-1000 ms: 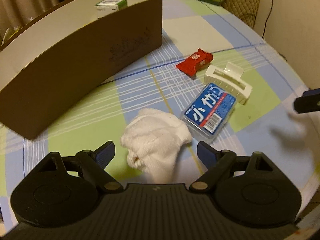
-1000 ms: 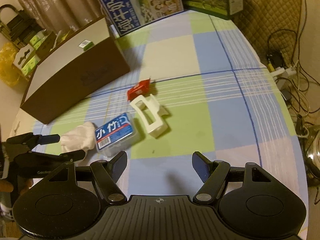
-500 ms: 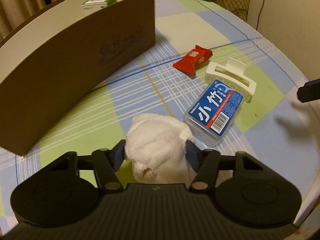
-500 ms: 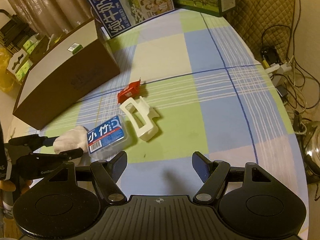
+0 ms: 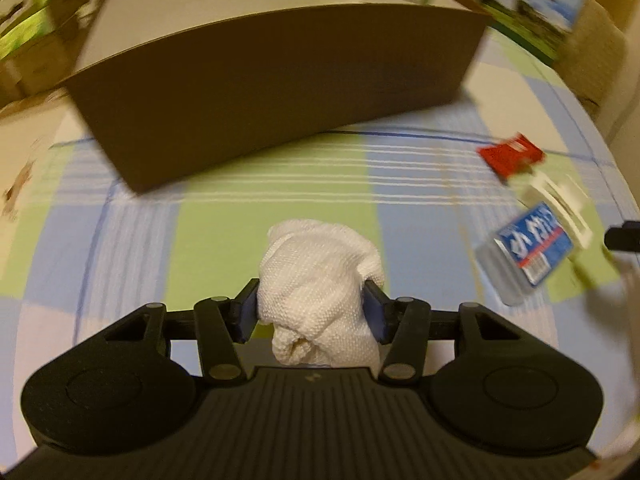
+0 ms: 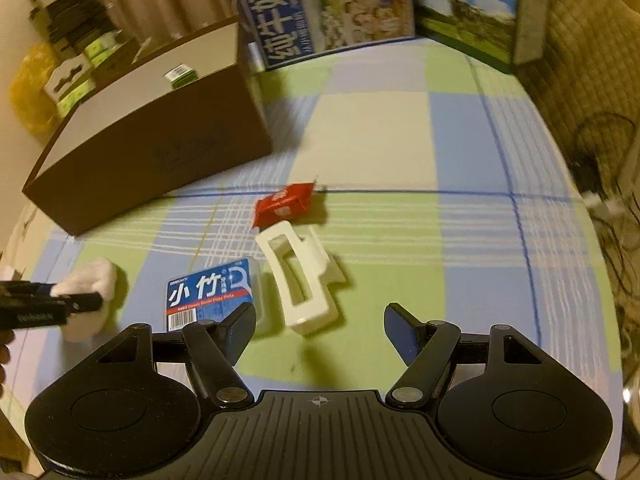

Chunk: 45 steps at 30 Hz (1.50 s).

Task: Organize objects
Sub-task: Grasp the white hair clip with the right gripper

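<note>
The left gripper pinches a crumpled white cloth near the long brown cardboard box. The right gripper, fingers spread, hovers farther from the box, just beside a white plastic hair claw.

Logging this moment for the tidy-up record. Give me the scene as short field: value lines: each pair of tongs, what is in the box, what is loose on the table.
left tongs: shut on the white cloth, pointed at the brown box
right tongs: open, empty, above the table
brown box: open top, a small green-and-white carton inside
loose on checked tablecloth: red packet, white hair claw, blue-labelled plastic case
layout: the three lie close together, right of the cloth
</note>
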Tool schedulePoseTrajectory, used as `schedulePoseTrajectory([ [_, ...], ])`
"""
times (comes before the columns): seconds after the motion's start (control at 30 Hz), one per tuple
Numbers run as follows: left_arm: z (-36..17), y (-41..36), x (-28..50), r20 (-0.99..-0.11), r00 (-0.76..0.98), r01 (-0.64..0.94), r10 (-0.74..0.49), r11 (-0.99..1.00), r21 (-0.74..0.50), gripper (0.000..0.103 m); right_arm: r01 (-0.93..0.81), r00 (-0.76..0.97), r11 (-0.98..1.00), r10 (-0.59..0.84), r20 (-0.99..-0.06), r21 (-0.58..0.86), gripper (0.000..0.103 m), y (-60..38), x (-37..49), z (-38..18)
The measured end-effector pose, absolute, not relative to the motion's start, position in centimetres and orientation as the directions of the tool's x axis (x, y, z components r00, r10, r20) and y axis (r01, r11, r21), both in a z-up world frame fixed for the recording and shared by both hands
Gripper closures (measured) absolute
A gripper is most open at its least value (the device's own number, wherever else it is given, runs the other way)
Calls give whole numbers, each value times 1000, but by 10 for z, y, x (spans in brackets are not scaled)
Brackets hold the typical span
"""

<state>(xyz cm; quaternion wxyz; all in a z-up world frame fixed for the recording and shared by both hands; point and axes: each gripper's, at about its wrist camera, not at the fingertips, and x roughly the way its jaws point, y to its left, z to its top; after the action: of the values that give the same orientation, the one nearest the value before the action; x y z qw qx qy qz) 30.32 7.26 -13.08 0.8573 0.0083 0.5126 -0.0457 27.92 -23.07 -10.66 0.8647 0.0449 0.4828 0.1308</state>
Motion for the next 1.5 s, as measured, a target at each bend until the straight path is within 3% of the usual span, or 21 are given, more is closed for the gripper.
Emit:
schedulePoseTrajectory([
  [0.27,-129,94,292,-885,466,-31,-1,999,-18,54,-321,488,941,258,-834,104,35,-213,305,-127],
  [0.6,-128,89,265,-883,467,-106,45,994,-5,54,-435,476,896,313,-822,89,54,-202,324,-133],
  [0.87,-126,82,242,-880,468,-168,83,986,3,54,-471,455,880,300,-839,59,57,-203,321,-148],
  [0.97,-125,80,235,-879,468,-189,95,982,6,55,-478,461,876,312,-831,63,65,-202,322,-149],
  [1.07,-123,78,226,-877,468,-210,106,978,6,55,-495,462,867,315,-829,54,65,-202,319,-148],
  [1.5,-109,59,191,-866,486,-256,116,967,-14,55,-446,446,870,420,-790,211,65,-247,286,-121],
])
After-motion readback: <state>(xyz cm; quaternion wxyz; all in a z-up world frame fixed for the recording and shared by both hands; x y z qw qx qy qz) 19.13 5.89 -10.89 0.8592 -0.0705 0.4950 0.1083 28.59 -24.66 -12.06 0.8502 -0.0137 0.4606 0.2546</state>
